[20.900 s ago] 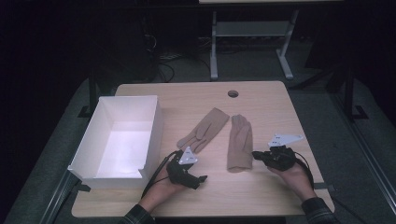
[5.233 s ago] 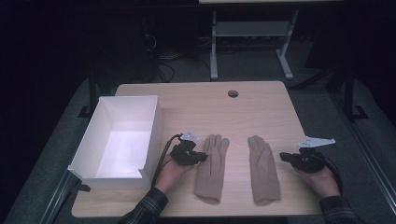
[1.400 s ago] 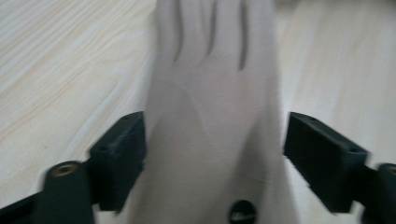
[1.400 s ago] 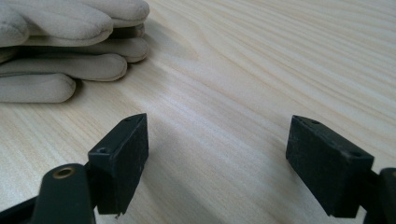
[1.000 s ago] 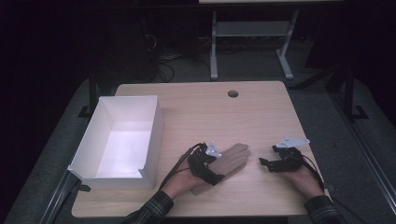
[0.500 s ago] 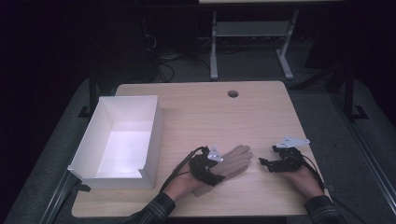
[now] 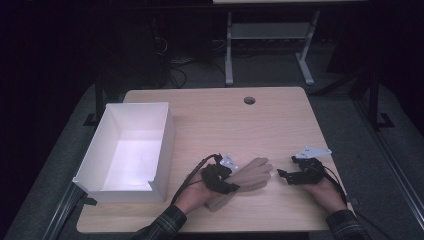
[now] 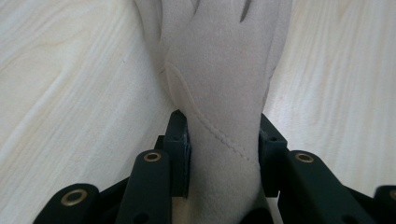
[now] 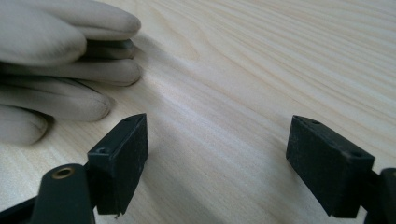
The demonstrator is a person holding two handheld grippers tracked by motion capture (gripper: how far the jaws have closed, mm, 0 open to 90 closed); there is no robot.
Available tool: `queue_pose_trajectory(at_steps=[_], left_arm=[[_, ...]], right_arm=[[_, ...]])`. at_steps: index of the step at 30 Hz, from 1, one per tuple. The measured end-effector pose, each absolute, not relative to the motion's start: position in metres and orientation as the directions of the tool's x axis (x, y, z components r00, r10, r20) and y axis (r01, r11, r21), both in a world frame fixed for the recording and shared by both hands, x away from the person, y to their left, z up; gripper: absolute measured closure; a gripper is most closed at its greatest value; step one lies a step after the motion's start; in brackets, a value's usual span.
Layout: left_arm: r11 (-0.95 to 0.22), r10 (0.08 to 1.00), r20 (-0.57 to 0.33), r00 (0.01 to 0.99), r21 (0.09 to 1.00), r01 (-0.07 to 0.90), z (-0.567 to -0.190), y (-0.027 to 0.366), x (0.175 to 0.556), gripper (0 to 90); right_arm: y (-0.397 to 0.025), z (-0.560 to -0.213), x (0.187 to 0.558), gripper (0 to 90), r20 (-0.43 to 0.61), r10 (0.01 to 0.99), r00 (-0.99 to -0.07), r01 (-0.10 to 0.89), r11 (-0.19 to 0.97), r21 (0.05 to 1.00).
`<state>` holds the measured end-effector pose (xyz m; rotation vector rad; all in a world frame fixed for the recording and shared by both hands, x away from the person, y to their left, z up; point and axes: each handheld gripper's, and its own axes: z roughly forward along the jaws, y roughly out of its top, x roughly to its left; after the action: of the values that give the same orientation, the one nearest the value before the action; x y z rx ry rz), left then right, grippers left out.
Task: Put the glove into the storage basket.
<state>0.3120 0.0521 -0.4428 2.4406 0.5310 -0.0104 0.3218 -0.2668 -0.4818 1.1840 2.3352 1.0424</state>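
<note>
Box [image 7: 127,150] on tabletop [image 7: 220,120], along left edge, reaching near front-left corner. Stacked gloves [image 7: 247,175] on tabletop near front edge, about midway, right of box, fingertips toward right edge. Left gripper [image 7: 220,179] at cuff end of gloves, between box and gloves. Right gripper [image 7: 286,175] just right of glove fingertips, near front-right corner. Hole [image 7: 249,100] in tabletop near rear edge, behind gloves.

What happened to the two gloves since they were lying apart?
The gloves now lie stacked as one pile, and the left tool has closed on their cuff end. The right tool let go and sits open beside the fingertips. The white box and table stayed put.
</note>
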Motion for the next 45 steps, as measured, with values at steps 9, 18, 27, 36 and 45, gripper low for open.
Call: queue_pose_trajectory(at_steps=[9, 18, 27, 36, 45], left_arm=[[-0.655, 0.410, -0.170, 0.896, 0.628, 0.420, -0.415, 0.065, 0.318, 64.6], [-0.601, 0.467, -0.182, 0.865, 0.652, 0.462, -0.374, 0.078, 0.330, 64.4], [-0.585, 0.482, -0.166, 0.860, 0.670, 0.457, -0.338, 0.096, 0.336, 64.3], [-0.569, 0.501, -0.126, 0.856, 0.697, 0.436, -0.305, 0.125, 0.342, 64.3], [-0.521, 0.586, -0.098, 0.805, 0.715, 0.467, -0.289, 0.171, 0.348, 64.3]], right_arm=[[-0.266, -0.482, 0.321, 20.4, 0.040, 0.794, -0.606, 0.561, 0.391, 0.730], [-0.266, -0.482, 0.321, 20.4, 0.039, 0.794, -0.607, 0.560, 0.393, 0.730], [-0.266, -0.482, 0.321, 20.3, 0.041, 0.795, -0.605, 0.561, 0.389, 0.731], [-0.266, -0.482, 0.320, 20.3, 0.040, 0.795, -0.605, 0.559, 0.389, 0.732], [-0.266, -0.482, 0.320, 20.2, 0.040, 0.795, -0.606, 0.558, 0.389, 0.733]])
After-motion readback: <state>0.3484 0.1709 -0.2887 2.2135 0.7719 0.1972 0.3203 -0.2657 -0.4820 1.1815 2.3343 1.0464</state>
